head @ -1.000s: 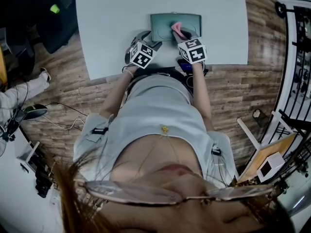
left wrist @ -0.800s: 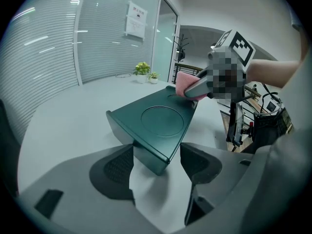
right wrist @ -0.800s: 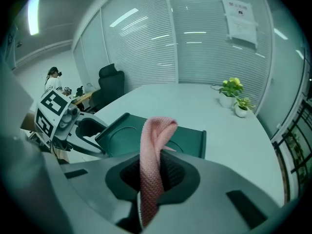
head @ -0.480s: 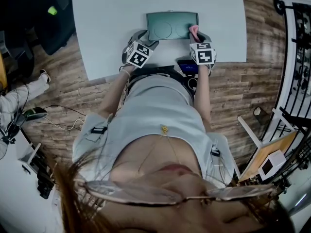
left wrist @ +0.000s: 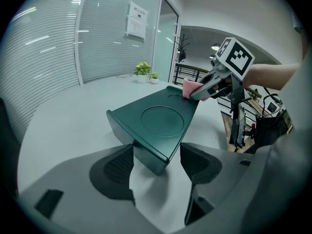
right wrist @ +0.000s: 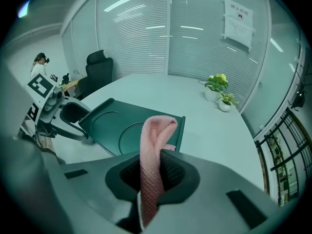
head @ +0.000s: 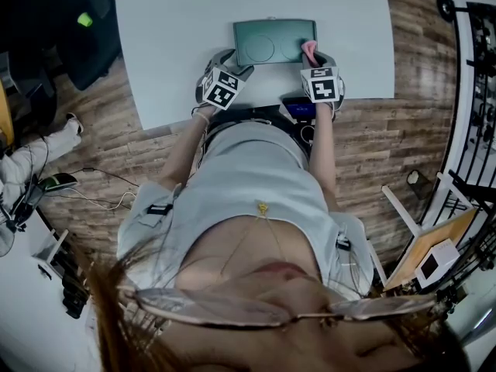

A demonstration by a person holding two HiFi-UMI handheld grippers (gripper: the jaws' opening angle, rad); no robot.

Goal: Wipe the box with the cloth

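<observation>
box: flat on table | left gripper: fingers clamped on box's near-left corner | right gripper: at box's near-right corner, fingers pinching pink cloth, cloth tip on box's right edge

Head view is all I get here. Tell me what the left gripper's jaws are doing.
Observer: In the left gripper view, the left gripper has the near corner of the dark green box between its jaws, and both pads look to be against the corner's sides.
Operator: Now report the right one.
Observer: In the right gripper view, the right gripper is shut on the pink cloth. A folded loop stands up past the jaws and a tail hangs below them.
</observation>
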